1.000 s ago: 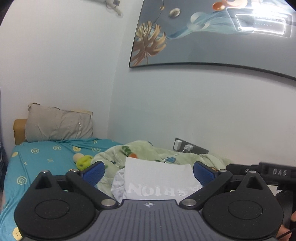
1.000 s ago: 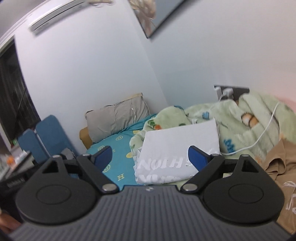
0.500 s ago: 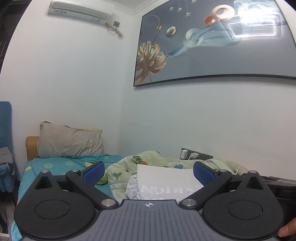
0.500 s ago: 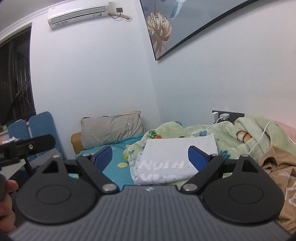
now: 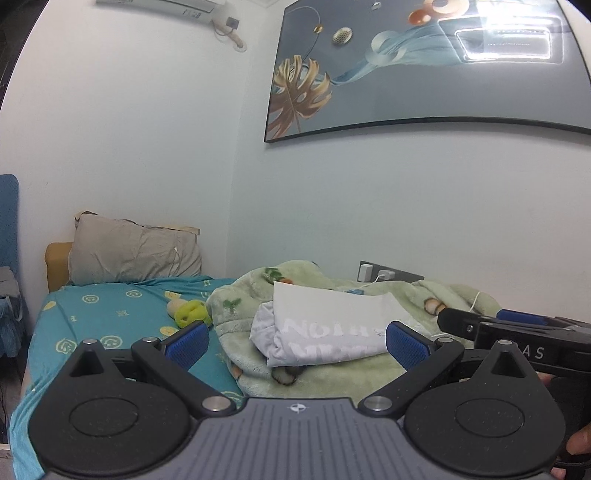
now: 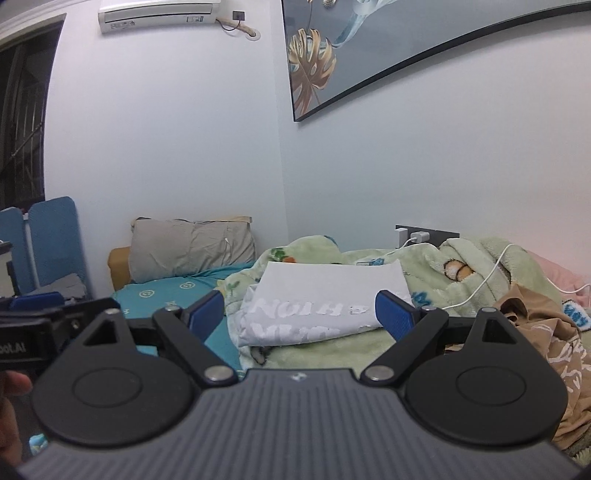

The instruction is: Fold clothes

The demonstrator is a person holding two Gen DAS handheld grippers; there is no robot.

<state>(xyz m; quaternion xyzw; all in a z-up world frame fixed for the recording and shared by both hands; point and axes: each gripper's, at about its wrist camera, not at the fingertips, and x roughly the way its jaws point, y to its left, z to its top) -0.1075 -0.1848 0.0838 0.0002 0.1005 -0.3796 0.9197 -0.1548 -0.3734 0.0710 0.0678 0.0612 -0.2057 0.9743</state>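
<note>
— Two grippers in view, yes? How do they stand?

— Both spread wide with nothing between the pads; the left gripper [image 5: 297, 341] fills the bottom of its own view, and the right gripper [image 6: 300, 312] does the same in its own; the right one also shows as a dark bar at the right edge of the left view.

— Where is the white shirt [image 5: 328, 326]?

— Folded, lying flat on the green blanket [image 5: 332, 373] at the centre of both frames, beyond the pads and untouched; pale letters run across its near edge.

— And the bed [image 5: 110, 314] itself?

— Teal sheet with yellow smiling faces, lower left; a grey pillow [image 5: 133, 254] leans on the wall at its head; a yellow-green soft toy [image 5: 188, 312] lies on the sheet beside the blanket's edge.

— Anything else on the bedding?

— A tan garment [image 6: 546, 332] bunched at the lower right of the right view; a white cable [image 6: 491, 273] trails over the blanket from a wall socket [image 6: 424, 234].

— The room?

— Pale walls meeting at a corner; a large framed picture [image 5: 424, 62] with a gold leaf, upper right; an air conditioner [image 6: 159, 14] at the top left of the right view; blue chairs [image 6: 48, 236] at the left edge.
</note>
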